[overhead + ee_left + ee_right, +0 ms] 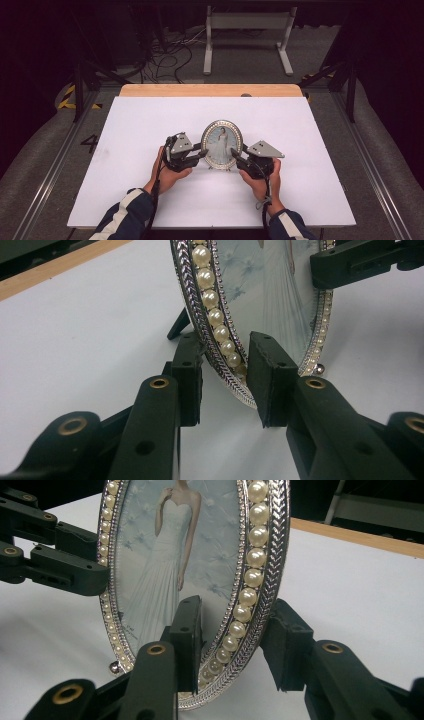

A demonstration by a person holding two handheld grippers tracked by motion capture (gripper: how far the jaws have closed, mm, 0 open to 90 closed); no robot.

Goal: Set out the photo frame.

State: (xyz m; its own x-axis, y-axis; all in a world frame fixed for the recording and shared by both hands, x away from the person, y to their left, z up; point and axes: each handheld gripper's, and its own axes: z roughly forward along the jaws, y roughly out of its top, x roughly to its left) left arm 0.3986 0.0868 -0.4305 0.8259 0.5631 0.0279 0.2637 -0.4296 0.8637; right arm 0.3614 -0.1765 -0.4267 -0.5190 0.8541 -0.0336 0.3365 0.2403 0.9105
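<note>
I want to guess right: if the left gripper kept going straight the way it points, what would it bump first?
Probably the oval picture frame. Its pearl rim already sits between the jaws of the left gripper, one jaw behind it and one in front.

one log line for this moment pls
stage: two-sided hold | left gripper: jaws astride left rim of oval photo frame | right gripper: jaws astride right rim | frame: upright on white table
</note>
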